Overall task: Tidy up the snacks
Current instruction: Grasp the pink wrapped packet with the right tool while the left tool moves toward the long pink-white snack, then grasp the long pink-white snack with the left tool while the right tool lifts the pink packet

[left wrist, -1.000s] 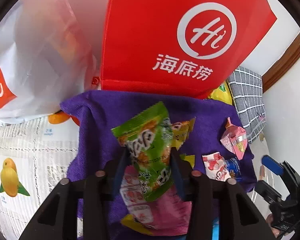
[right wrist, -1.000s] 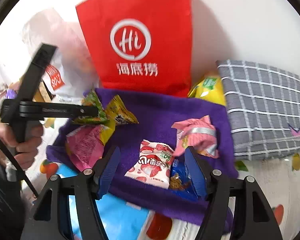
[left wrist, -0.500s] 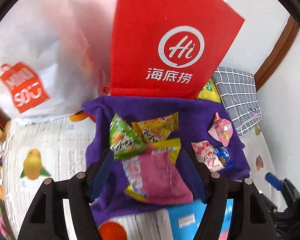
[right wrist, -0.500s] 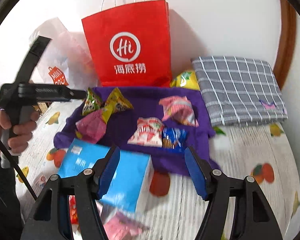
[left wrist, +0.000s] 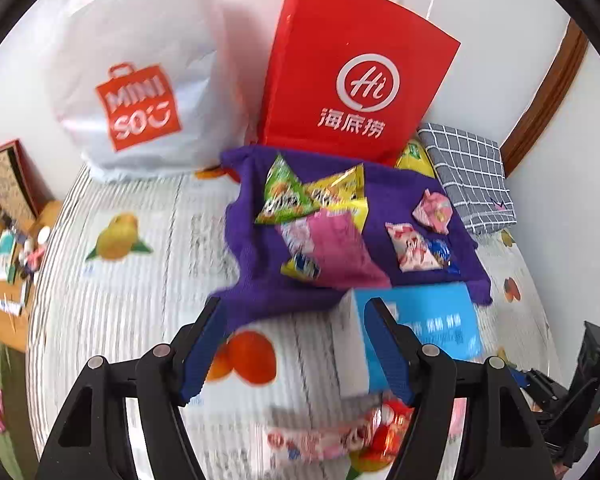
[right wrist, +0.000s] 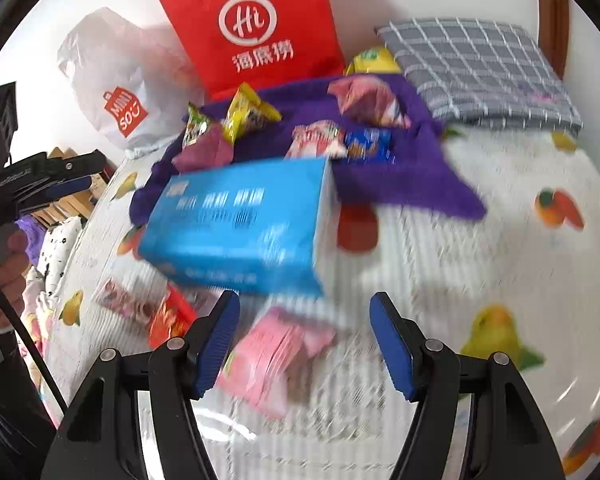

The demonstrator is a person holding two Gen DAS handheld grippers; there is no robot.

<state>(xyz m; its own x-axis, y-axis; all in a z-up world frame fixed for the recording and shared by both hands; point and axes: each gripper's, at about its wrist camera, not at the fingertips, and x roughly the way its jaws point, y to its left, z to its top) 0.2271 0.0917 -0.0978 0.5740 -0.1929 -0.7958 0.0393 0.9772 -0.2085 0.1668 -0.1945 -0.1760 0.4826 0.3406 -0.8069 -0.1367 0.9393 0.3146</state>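
Observation:
Several snack packets lie on a purple cloth (left wrist: 256, 276) (right wrist: 412, 176): a green packet (left wrist: 282, 196) (right wrist: 194, 126), a yellow one (left wrist: 336, 190) (right wrist: 246, 114), a pink-magenta one (left wrist: 332, 248) (right wrist: 204, 152), a red-white one (left wrist: 410, 246) (right wrist: 316, 142) and a pink wrapped one (left wrist: 432, 210) (right wrist: 366, 100). A blue box (left wrist: 428, 320) (right wrist: 240, 224) lies in front of the cloth. My left gripper (left wrist: 296, 344) is open and empty, hovering over the box's near end. My right gripper (right wrist: 304, 344) is open and empty above a pink packet (right wrist: 276, 356). More loose packets (left wrist: 340, 436) (right wrist: 148, 304) lie near the box.
A red paper bag (left wrist: 352, 76) (right wrist: 252, 24) and a white plastic bag (left wrist: 136, 80) (right wrist: 116, 80) stand behind the cloth. A grey checked cushion (left wrist: 468, 176) (right wrist: 480, 68) lies at the right. The surface is a fruit-print sheet (left wrist: 132, 280) (right wrist: 480, 260).
My left gripper let go of the green packet onto the cloth, opened and pulled back. My right gripper also pulled back from the cloth toward the blue box and loose packets.

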